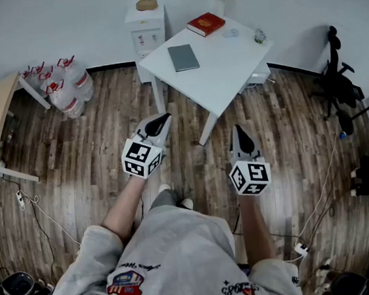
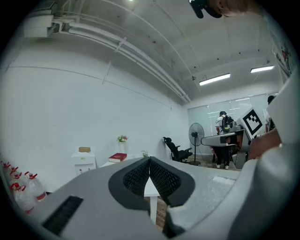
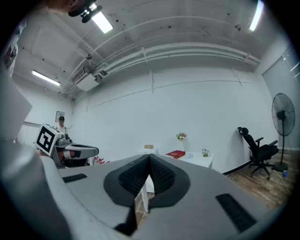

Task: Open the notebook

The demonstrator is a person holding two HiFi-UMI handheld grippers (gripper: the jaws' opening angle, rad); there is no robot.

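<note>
1. White table [image 1: 223, 74]: well ahead of both grippers.
2. Grey notebook [image 1: 183, 57]: closed, flat on the table's left part. Probably light, with a bendy cover; lift the cover's free edge and pin the rest.
3. Left gripper [image 1: 159, 122], right gripper [image 1: 239, 132]: jaws pressed together, empty, short of the table.

Your notebook [image 1: 183, 57] is grey, and the table [image 1: 229, 73] is white. The book [image 1: 205, 24] is red. The floor [image 1: 93, 153] is brown wood with stripes. Your left gripper [image 1: 162, 119] and right gripper [image 1: 238, 129] are grey with black dotted pads [image 2: 136, 178], and they carry black and white squares. Your top [image 1: 176, 256] is grey. The chair [image 1: 338, 81] is black. The bottles [image 1: 72, 86] have red caps.
</note>
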